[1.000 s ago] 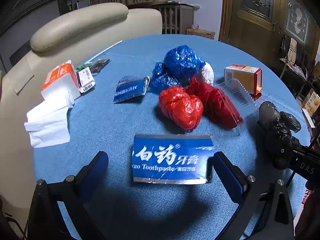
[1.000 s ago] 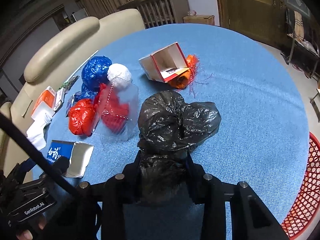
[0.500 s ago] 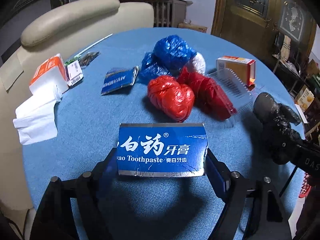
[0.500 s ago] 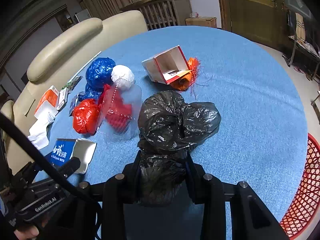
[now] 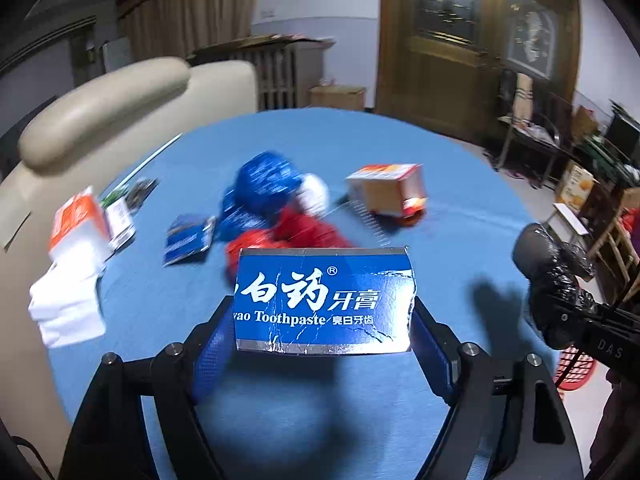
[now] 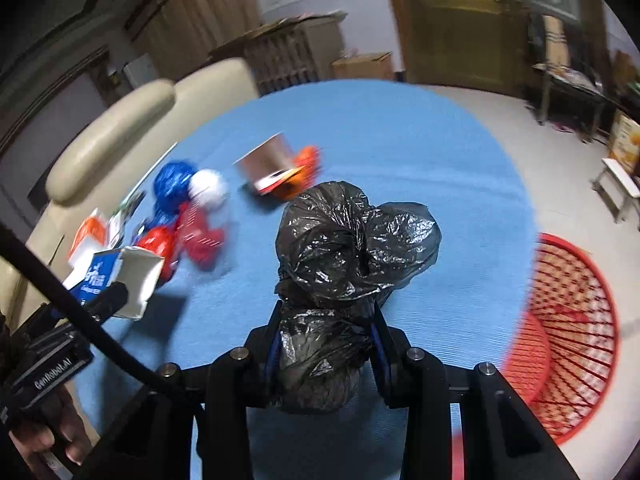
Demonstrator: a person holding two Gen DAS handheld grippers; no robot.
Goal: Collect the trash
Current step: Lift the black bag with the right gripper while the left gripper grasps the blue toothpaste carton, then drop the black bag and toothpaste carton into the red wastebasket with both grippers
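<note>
On the far left of the blue counter [image 5: 460, 168] a white tissue stack [image 5: 68, 308] lies below an orange-and-white pack [image 5: 78, 220], with a small blue packet [image 5: 188, 238] further in. My left tool [image 5: 324, 332] has just closed its jaws on the toothpaste box [image 5: 324, 300]; both blue pads press its ends, and the box is clear of the cloth with its shadow beneath. Behind it the rest of the trash sits in a blurred cluster: a red bag [image 5: 296, 228], a blue bag [image 5: 264, 184] with a white ball [image 5: 314, 192] beside it, and an open carton [image 5: 386, 192] to their right.

Further right, my right tool [image 6: 324, 344] clamps a knotted black bag [image 6: 352, 240] by its lower lump, jaws narrow around it, the upper bulge standing above the fingers over the counter. From the left camera the same bag shows at the right edge. Past the counter's right rim a red basket [image 6: 572, 320] stands on the floor.
</note>
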